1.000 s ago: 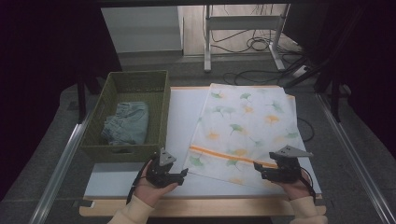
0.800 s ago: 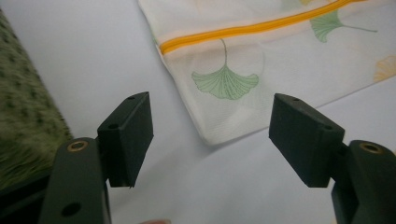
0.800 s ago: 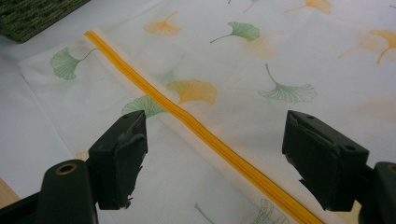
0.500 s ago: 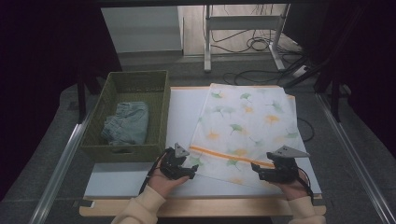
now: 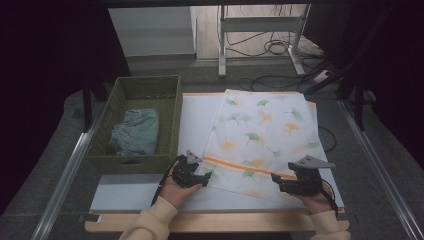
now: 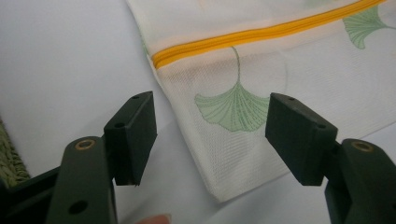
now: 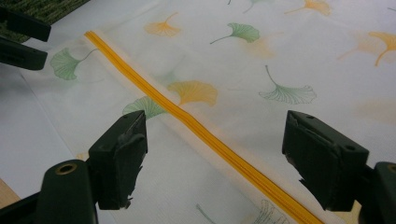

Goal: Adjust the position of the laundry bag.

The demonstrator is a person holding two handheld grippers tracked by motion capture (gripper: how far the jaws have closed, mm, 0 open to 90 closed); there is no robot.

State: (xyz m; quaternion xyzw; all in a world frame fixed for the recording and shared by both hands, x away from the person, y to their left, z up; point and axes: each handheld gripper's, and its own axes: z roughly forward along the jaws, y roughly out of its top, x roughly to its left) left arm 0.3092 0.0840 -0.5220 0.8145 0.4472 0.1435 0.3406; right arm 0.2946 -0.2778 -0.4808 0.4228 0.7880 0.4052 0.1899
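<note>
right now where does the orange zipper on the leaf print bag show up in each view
High view: the orange zipper runs across the near part of the leaf print bag, between the two hands.
Left gripper view: top right, slanting up to the right above a green leaf.
Right gripper view: a diagonal from upper left to lower right, between the jaws.
Shared landmark: the green leaf at the zipper's left end, also in the right gripper view.

A mesh bag (image 5: pixel 265 135) lies flat on the right half of the table (image 5: pixel 197 117), running from far edge toward near edge. A basket (image 5: pixel 170 125) sits at the left edge, just beside the bag, with folded cloth (image 5: pixel 136 131) inside. Both grippers sit at the bag's near corners.
</note>
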